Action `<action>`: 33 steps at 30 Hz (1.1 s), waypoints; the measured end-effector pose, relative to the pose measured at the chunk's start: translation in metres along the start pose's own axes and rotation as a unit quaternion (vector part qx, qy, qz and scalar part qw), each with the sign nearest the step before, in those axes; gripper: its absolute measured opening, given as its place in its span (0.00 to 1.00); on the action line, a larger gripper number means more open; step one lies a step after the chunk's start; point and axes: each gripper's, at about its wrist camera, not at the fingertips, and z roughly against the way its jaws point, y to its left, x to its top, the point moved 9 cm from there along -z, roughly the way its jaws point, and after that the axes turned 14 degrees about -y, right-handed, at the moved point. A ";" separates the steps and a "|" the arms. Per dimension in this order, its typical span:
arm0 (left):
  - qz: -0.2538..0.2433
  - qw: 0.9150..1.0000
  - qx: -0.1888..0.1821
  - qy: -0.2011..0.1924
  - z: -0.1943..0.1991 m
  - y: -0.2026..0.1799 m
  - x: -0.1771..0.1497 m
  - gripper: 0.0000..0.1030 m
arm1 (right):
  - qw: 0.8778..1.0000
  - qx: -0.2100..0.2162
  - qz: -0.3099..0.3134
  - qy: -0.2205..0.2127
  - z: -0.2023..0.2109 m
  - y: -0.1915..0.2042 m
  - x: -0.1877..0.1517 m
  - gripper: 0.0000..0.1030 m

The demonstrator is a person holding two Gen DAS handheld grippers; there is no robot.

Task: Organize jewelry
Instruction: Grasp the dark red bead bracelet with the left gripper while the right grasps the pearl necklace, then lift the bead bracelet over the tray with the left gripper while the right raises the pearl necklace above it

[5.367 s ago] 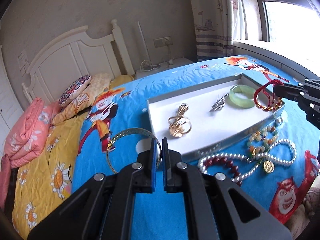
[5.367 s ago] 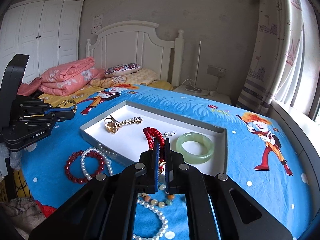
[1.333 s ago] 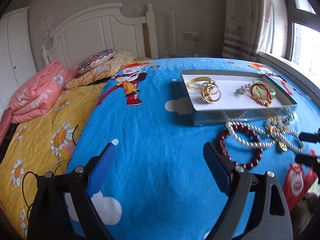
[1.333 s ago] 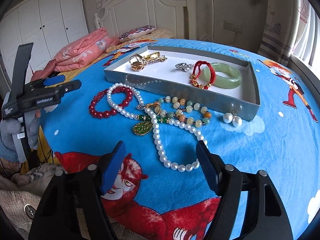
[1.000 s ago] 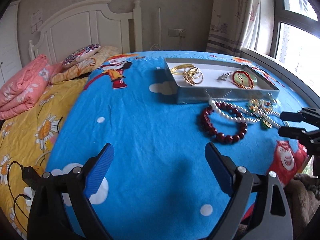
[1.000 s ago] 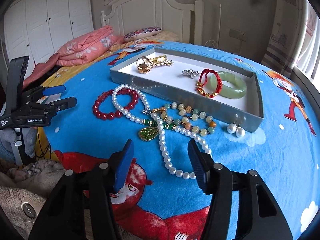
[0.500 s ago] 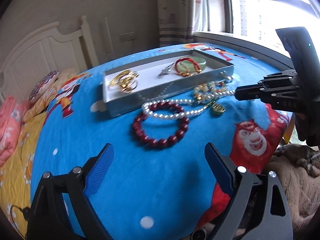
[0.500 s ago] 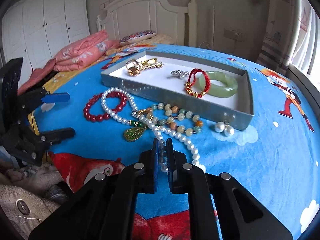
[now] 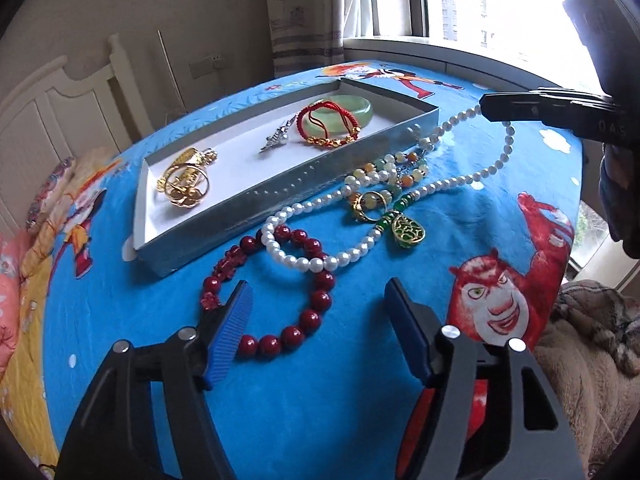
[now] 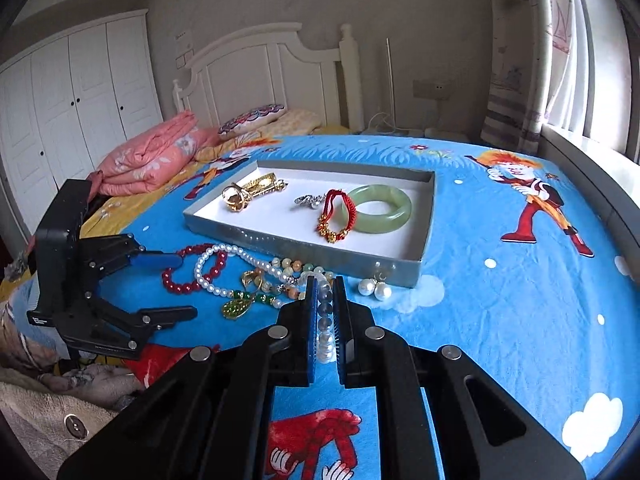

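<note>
Between the right gripper's (image 10: 324, 312) closed pads, clamped: one end of the pearl necklace (image 9: 460, 182), strand trailing ahead toward the grey tray (image 10: 304, 246). Just ahead of the left gripper (image 9: 318, 328), jaws partly open and just closing on nothing: dark red bead bracelet (image 9: 272, 300), flat on the blue bedspread (image 9: 340, 400).

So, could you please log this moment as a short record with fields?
surface: blue cartoon bedspread
tray: holds green bangle, red cord bracelet, gold pieces
right gripper: shut on pearl necklace
left gripper: open, jaws just been closing, over dark red bead bracelet
outside tray: pearl earrings, green pendant
</note>
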 end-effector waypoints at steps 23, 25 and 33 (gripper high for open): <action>-0.051 0.994 0.084 -0.044 0.034 0.017 0.029 0.11 | 0.992 -0.026 0.041 -0.115 0.040 0.021 0.078 0.10; -0.049 0.994 0.091 -0.048 0.038 0.022 0.033 0.11 | 0.991 -0.028 0.046 -0.125 0.042 0.023 0.086 0.10; -0.051 0.992 0.105 -0.056 0.048 0.029 0.046 0.11 | 0.984 -0.035 0.070 -0.158 0.049 0.029 0.120 0.10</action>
